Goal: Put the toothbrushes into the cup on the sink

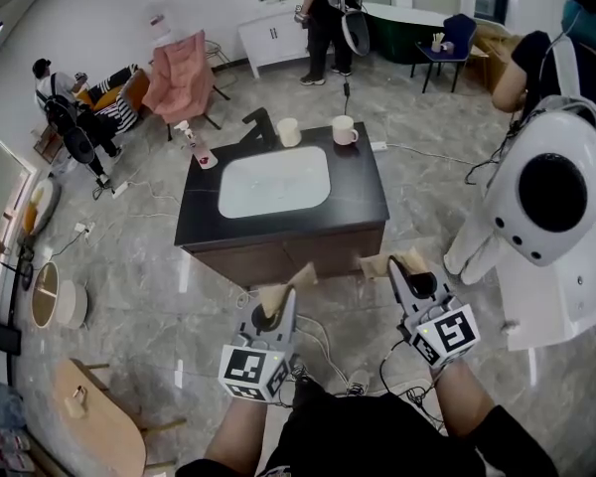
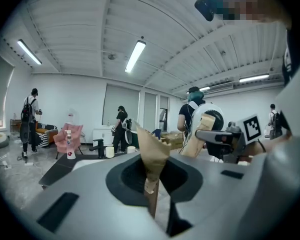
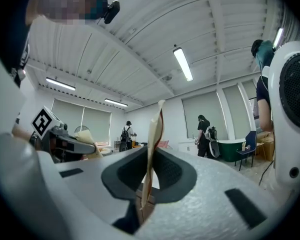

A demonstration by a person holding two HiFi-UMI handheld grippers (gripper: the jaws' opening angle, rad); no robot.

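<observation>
The dark vanity top (image 1: 363, 195) holds a white basin (image 1: 275, 181), a black faucet (image 1: 261, 127), a white cup (image 1: 289, 131) and a white mug (image 1: 344, 129) at its far edge. Both grippers hang in front of the vanity's near side, apart from it. My left gripper (image 1: 282, 304) is shut on a flat tan paper packet (image 1: 286, 286), which stands up between the jaws (image 2: 152, 151). My right gripper (image 1: 398, 272) is shut on a similar tan packet (image 1: 389, 262), seen edge-on (image 3: 154, 134). What the packets hold is hidden.
A soap bottle (image 1: 197, 145) stands at the vanity's far left corner. A large white rounded machine (image 1: 551, 207) is close on the right. A wooden chair (image 1: 99, 425) sits at the lower left, a pink chair (image 1: 182, 76) beyond the sink. People stand at the back. Cables lie on the floor.
</observation>
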